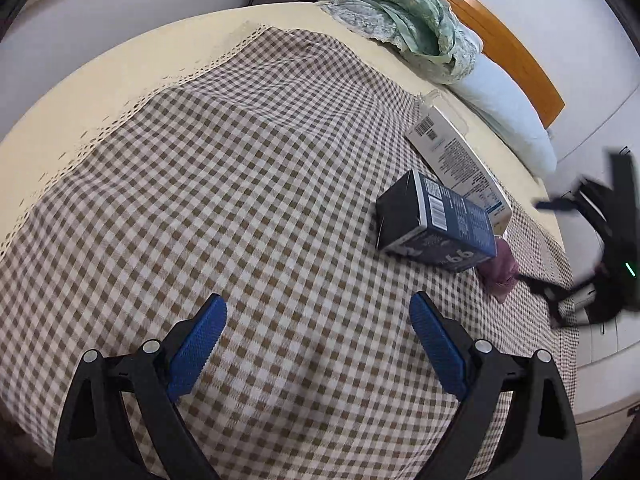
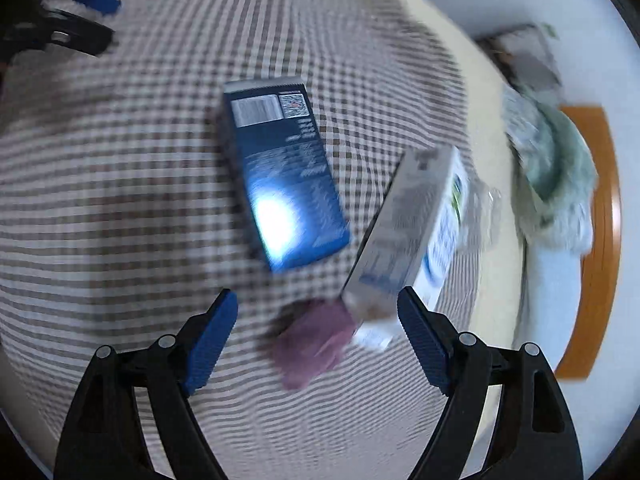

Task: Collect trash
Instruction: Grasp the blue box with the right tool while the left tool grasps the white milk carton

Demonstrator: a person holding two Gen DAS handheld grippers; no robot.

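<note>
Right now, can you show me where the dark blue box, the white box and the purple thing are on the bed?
dark blue box (image 1: 436, 220), left wrist view, on its printed side.
white box (image 1: 456, 152), left wrist view, on its label face.
purple thing (image 2: 316, 340), right wrist view, on its crumpled middle.

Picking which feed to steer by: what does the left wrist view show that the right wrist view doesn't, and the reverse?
Only the left wrist view: the open left gripper up close with nothing between its fingers, a sharp barcode on the white box, and the blurred right gripper at the bed's edge.

Only the right wrist view: the open right gripper just above the purple crumpled wrapper.

Both: the dark blue box, the white box, the checkered blanket, the green cloth.
</note>
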